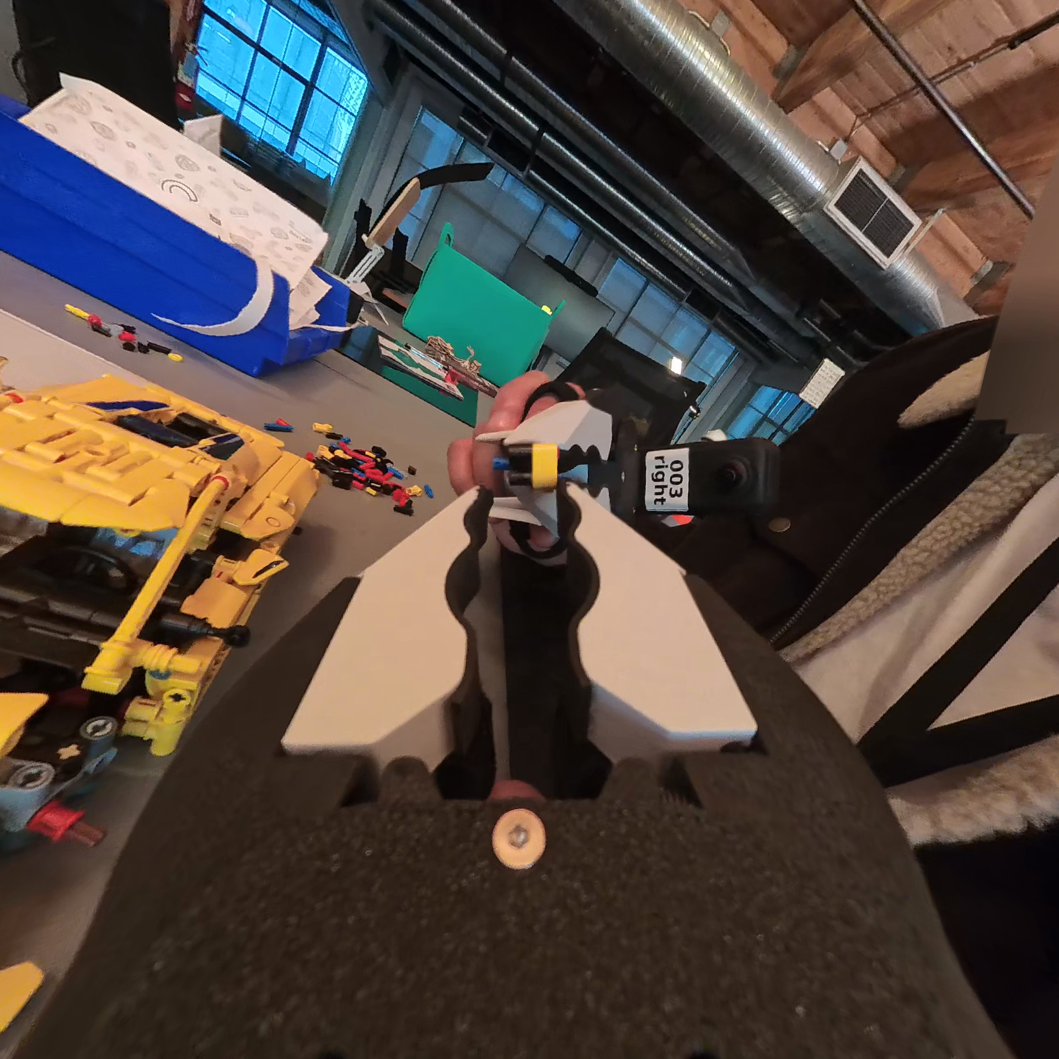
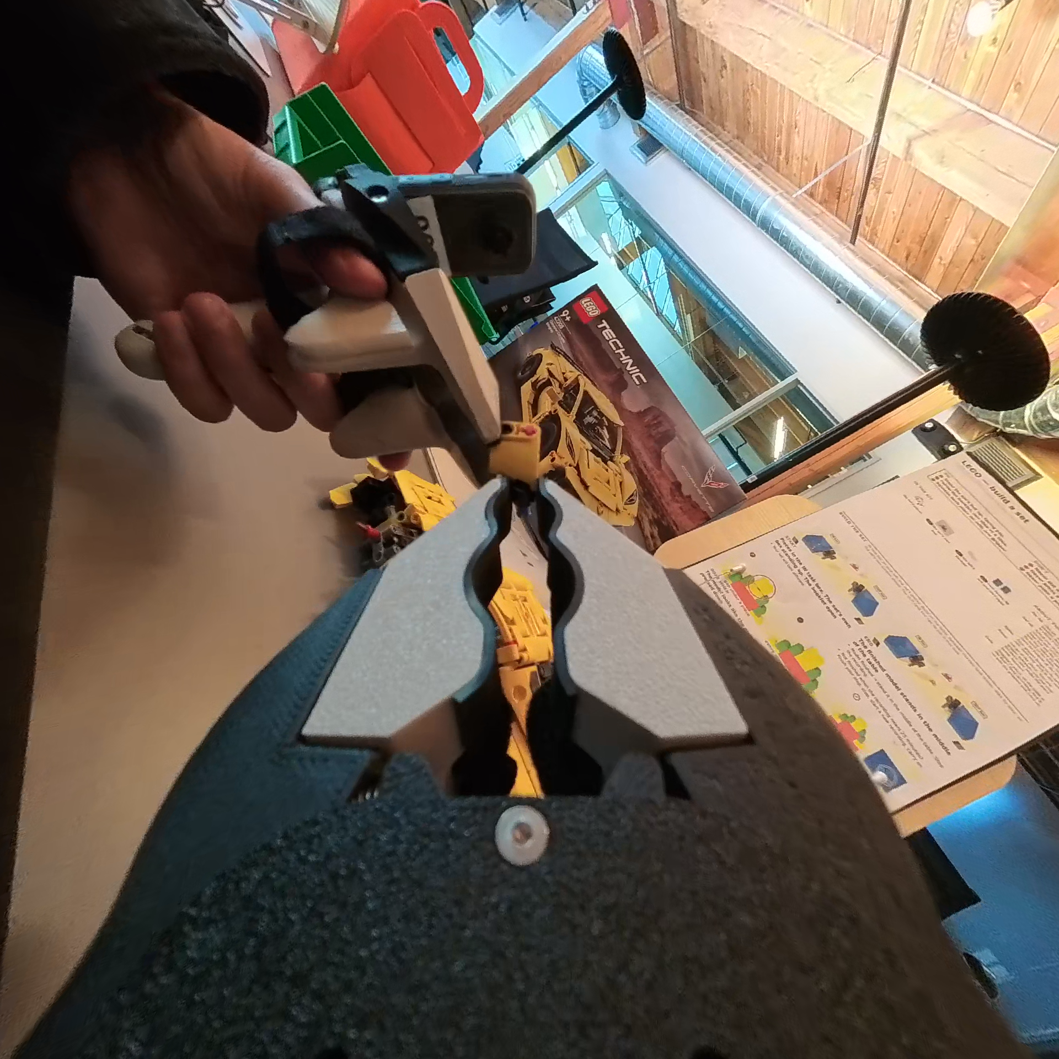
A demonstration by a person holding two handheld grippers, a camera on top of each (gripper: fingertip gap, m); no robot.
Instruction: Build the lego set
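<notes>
lego piece (image 1: pixel 544 465) | left gripper (image 1: pixel 524 491) jaws clamped on it | right gripper (image 2: pixel 522 487) jaws likewise

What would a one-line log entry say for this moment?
stage: joining mid-air | left gripper: shut on yellow-black piece | right gripper: shut on same piece | yellow car: on table

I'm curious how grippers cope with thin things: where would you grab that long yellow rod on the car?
Probably the yellow rod's bare mid-shaft, from above, fingers closing across its thin width; both ends look joined to the yellow car.
</notes>
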